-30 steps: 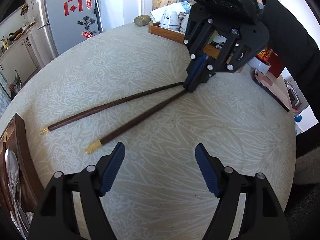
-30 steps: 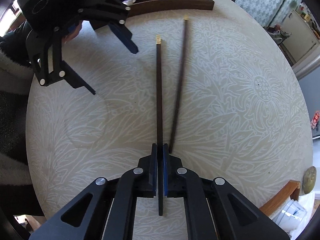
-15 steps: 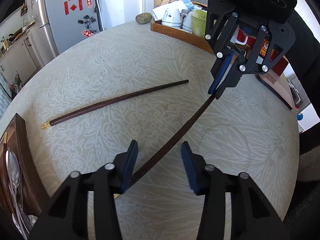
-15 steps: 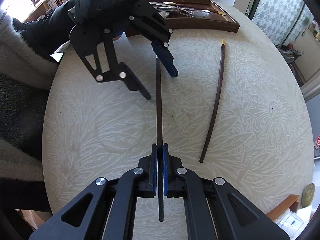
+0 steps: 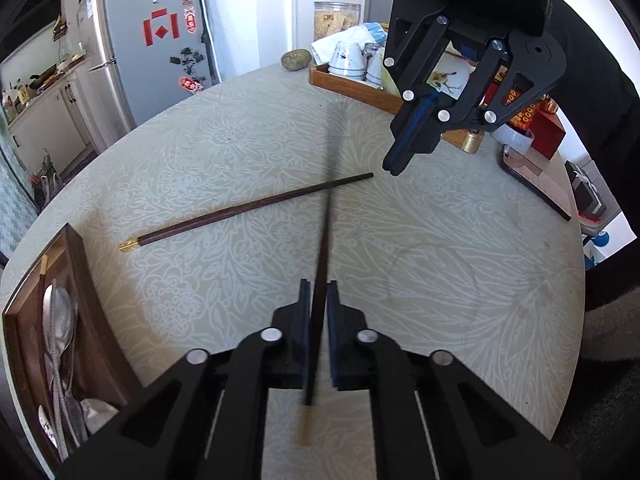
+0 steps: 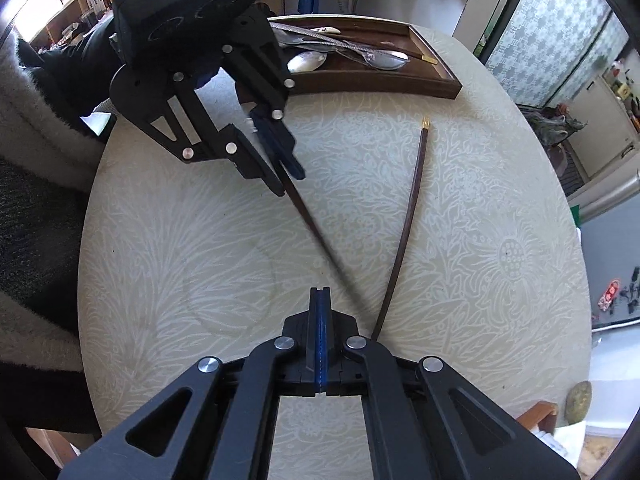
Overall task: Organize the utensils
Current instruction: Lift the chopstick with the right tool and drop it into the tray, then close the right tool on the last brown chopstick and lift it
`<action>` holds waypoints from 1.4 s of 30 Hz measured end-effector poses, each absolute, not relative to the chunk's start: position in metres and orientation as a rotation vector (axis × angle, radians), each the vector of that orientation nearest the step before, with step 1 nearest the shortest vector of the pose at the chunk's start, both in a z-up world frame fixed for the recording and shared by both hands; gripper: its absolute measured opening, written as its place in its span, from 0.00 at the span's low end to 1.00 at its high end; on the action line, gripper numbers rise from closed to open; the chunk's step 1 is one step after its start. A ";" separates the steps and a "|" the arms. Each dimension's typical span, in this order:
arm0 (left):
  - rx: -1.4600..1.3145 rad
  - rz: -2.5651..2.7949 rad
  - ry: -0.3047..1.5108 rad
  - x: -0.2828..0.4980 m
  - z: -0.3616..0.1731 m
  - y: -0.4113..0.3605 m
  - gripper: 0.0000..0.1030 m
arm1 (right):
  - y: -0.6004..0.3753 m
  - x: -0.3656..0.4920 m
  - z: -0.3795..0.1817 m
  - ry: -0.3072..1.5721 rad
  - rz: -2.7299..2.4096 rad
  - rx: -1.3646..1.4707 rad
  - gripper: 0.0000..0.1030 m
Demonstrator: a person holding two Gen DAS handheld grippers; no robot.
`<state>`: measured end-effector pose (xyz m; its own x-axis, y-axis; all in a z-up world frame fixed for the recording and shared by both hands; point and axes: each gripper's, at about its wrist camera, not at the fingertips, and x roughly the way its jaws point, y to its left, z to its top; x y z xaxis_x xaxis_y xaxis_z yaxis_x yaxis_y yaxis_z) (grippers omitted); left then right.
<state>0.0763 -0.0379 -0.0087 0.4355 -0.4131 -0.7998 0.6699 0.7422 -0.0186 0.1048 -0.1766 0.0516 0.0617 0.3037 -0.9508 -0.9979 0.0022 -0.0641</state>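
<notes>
The held chopstick [image 5: 325, 216] is motion-blurred toward its far tip in both views. The dark utensil tray [image 5: 86, 264] is cut off by the left-wrist picture's edge.

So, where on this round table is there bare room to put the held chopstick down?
The widest bare patch of the patterned tablecloth lies between the dark chopstick lying flat and the phone at the edge. It is crowded in the dark wooden utensil tray, full of spoons, and around the light wooden cup tray.
</notes>
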 end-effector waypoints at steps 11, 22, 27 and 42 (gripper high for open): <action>0.196 -0.494 0.859 0.058 0.014 0.047 0.06 | -0.070 0.100 0.054 0.835 1.335 -1.097 0.00; 0.086 -0.231 0.911 0.061 0.014 0.134 0.06 | -0.004 0.116 0.047 0.744 1.292 -1.073 0.00; 0.066 -0.194 0.909 0.062 0.008 0.143 0.06 | -0.025 0.148 0.044 0.759 1.109 -1.021 0.02; 0.107 -0.169 0.841 0.058 0.005 0.134 0.56 | -0.066 0.208 -0.011 1.011 0.933 -0.782 0.35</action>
<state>0.0582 0.1340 0.0054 0.6543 -0.1065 -0.7487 0.1912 0.9812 0.0276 0.2075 -0.0659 -0.0115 0.2353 0.2699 -0.9337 -0.9089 0.4013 -0.1131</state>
